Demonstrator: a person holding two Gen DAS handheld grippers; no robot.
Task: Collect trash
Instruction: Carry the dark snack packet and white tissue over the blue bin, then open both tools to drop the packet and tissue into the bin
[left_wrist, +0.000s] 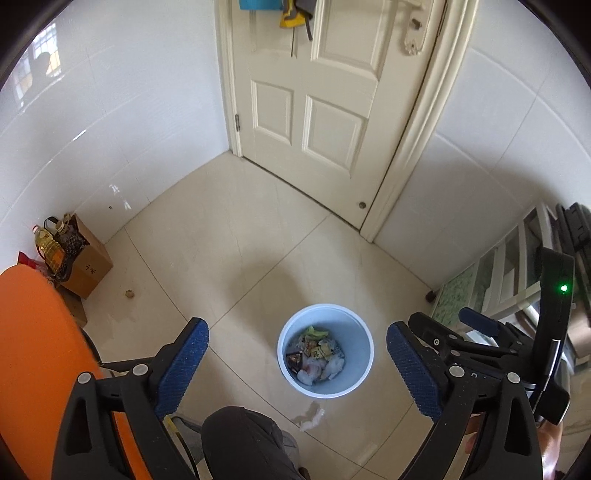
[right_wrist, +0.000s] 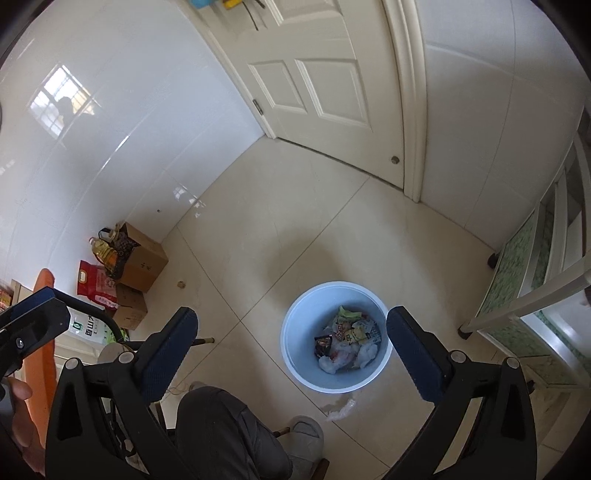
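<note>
1. A crumpled scrap of clear plastic wrap (right_wrist: 341, 408) lies on the beige tiled floor (right_wrist: 295, 229), just beside the near side of the round pale-blue plastic bin (right_wrist: 295, 328), which already holds wrappers and tissue.
2. From the right hand-held gripper (right_wrist: 291, 354) the scrap sits below and slightly right of the bin-side finger gap; its long axis runs diagonally toward the bin.
3. It appears nearer the right hand-held gripper than the left hand-held gripper (left_wrist: 297, 362), by my judgement.
4. Both are held high above the bin, angled down, jaws spread wide and empty.
</note>
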